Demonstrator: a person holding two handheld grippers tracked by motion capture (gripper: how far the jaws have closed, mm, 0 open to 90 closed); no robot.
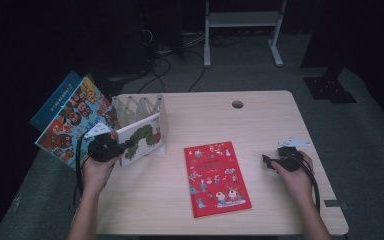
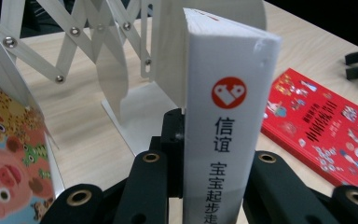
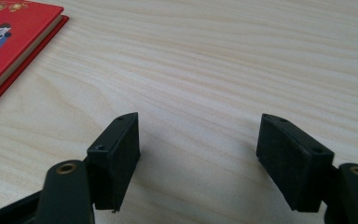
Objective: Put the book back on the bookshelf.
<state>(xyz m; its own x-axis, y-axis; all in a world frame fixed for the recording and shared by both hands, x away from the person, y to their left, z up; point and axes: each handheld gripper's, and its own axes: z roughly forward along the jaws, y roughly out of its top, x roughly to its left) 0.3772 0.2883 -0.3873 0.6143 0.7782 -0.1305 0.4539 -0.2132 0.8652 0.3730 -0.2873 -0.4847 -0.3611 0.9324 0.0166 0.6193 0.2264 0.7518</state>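
The left claw (image 1: 125, 146) pinches the white book (image 2: 223, 116); a bump against the rack (image 2: 135, 70) could tip it. The right claw (image 3: 198, 154) is spread.

Dim room, grey floor (image 1: 370, 135), wooden table (image 1: 260, 115)

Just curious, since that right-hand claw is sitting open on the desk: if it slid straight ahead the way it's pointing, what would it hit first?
Probably the red book. The right gripper, jaws open and empty, points across the bare table towards it; the book's edge lies slightly off to one side, so it might just clip it.
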